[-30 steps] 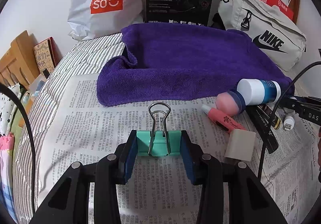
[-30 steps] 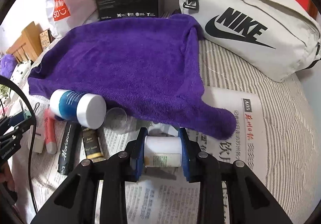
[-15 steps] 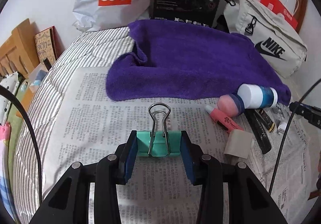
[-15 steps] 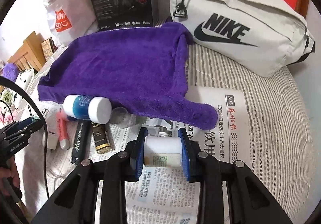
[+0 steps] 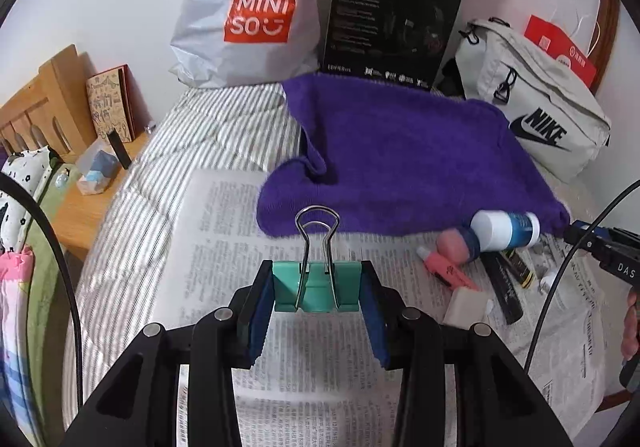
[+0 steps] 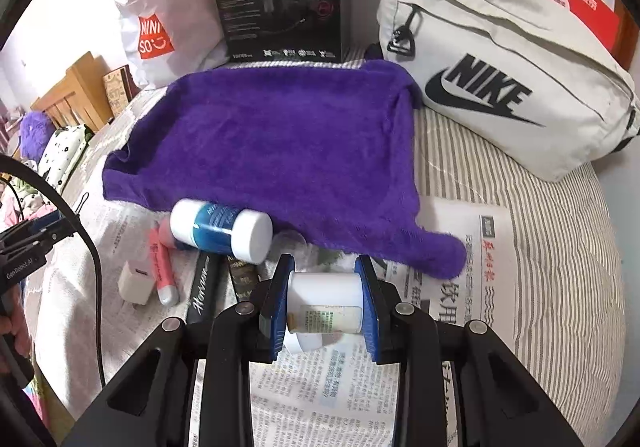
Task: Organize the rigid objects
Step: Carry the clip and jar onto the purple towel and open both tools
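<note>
Teal metal binder clip [image 5: 316, 287] and small white plastic bottle [image 6: 325, 301] are held clamped by left gripper [image 5: 317, 311] and right gripper [image 6: 325, 311] — the smooth, round bottle could be lost if jolted.

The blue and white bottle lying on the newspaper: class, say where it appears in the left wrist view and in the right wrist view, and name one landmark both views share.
Left wrist view: blue and white bottle at right of centre, at the near right corner of the purple towel.
Right wrist view: bottle left of centre, against the towel's near edge.
Shared landmark: the purple towel.
</note>
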A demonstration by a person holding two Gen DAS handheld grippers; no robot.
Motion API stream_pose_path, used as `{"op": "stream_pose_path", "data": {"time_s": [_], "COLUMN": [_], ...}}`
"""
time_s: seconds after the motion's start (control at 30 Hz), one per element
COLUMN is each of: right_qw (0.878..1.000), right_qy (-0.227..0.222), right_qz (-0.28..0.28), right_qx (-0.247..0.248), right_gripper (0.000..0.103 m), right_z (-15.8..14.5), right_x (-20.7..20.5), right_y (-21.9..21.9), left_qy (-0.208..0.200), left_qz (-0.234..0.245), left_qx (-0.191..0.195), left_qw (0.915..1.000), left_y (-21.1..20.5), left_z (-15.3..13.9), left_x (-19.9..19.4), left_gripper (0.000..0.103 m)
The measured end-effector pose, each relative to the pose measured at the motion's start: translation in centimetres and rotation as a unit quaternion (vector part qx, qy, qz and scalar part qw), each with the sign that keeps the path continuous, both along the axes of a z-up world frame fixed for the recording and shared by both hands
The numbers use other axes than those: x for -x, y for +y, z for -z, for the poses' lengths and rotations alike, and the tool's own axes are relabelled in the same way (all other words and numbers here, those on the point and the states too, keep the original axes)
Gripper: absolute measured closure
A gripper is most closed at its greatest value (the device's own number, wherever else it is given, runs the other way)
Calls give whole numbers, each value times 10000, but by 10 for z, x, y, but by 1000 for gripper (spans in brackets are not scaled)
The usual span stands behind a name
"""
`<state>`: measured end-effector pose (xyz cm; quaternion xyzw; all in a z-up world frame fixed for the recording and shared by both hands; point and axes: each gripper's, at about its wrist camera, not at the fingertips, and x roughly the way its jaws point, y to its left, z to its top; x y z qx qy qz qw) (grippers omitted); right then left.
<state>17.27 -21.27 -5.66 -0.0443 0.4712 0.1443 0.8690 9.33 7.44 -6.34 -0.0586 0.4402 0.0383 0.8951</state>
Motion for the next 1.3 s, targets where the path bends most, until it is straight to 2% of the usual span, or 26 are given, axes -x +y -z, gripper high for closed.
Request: {"op": "stream_pose_path", "data": {"time_s": [0.27,0.7,0.97,1.3], "right_qw": [9999,9998,9999,9995], "right_qy": [-84,-165,-114,-70], "right_qz": [-14,38,-71,-294], "right_qx": [-61,-144,-92,107], "right_gripper": [72,72,72,72], "right_z": [-17,-27,-16,9], "right_x": [-21,-65,-98,-150], "right_y": [2,-3,1,20], "left_qy": [-117,-217,-218,-25], "left_qz": [42,334,483,551], "left_qx": [15,51,79,287], "left_qw": [9999,9992,9986,9981], "left_y": [3,-3,-9,-11], "left_z": [-21,-35,-26,0], "left_x": [-24,-81,-116,-158], "left_gripper": [64,64,64,64]}}
